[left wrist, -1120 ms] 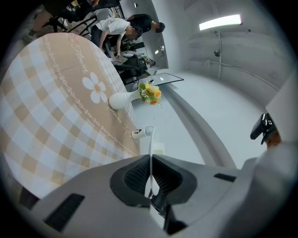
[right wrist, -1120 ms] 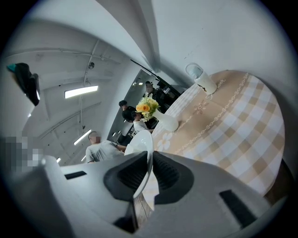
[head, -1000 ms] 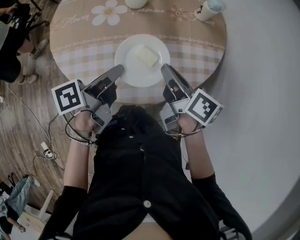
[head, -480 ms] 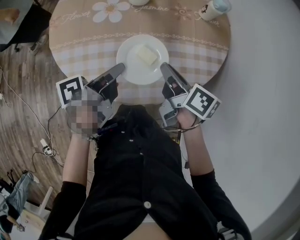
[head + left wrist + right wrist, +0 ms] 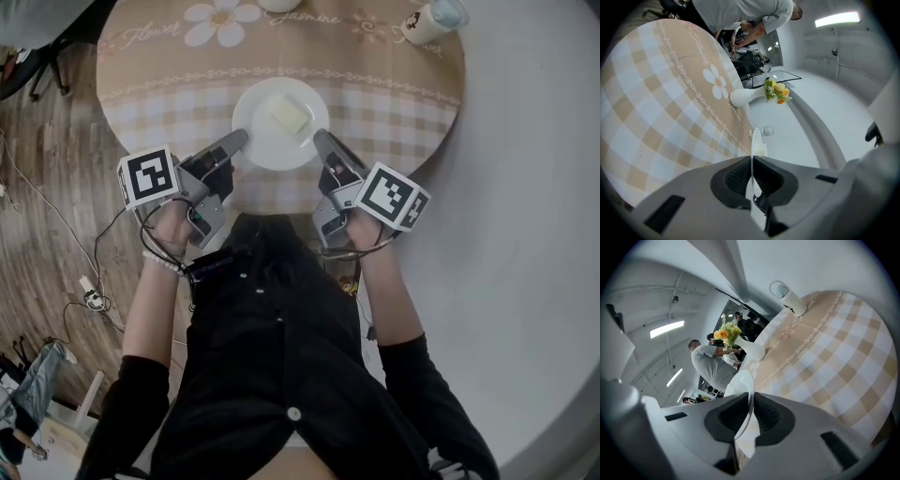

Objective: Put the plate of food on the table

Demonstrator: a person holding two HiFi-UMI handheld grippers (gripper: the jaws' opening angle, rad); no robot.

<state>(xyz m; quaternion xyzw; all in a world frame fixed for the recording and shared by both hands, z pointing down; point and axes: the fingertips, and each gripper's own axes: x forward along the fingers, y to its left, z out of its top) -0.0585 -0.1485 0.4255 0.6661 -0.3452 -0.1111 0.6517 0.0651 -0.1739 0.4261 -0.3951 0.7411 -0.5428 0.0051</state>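
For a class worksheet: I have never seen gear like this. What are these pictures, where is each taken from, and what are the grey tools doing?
There is no robot: a person holds a tool in each hand, each ending in two-jaw tongs and carrying a marker cube. One picture looks steeply down from a camera on the person's head; the other two come from cameras riding on the tools, looking along their jaws. Below is a round table with a checked cloth, a cup and a vase of flowers. The left tongs and right tongs are each closed on opposite edges of a white plate bearing a pale block of food. Whether the plate rests on the cloth is unclear.
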